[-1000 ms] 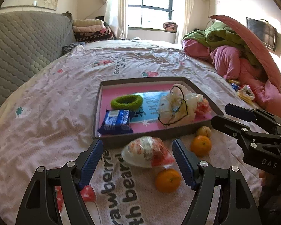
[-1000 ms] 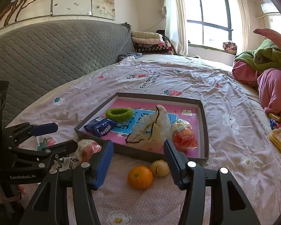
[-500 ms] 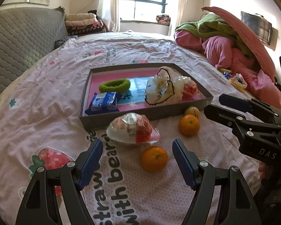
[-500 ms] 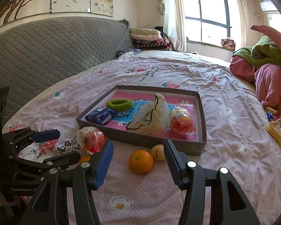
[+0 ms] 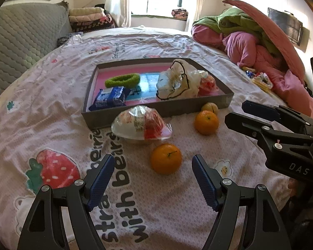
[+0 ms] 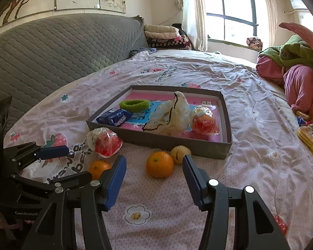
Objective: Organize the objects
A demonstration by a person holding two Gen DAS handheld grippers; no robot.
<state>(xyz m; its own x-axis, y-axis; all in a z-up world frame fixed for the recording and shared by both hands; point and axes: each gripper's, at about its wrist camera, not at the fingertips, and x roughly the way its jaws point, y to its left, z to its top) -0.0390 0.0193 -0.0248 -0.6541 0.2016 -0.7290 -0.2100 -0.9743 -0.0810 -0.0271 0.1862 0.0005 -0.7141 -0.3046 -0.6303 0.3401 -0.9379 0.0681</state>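
Left claw [image 5: 152, 177]: spread wide, empty, lined up on the near orange [image 5: 165, 158], likely the next pick.
Right claw [image 6: 154, 179]: half open, holding nothing, facing the second orange [image 6: 159, 164].
Tray [image 5: 156, 112]: on the bed, part-filled; both oranges lie loose before it.

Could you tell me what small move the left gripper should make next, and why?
Probably ease the left gripper forward and down around the nearest round orange fruit: its jaws stand open and empty, the fruit lies just ahead on the bedsheet, outside the shallow grey tray.
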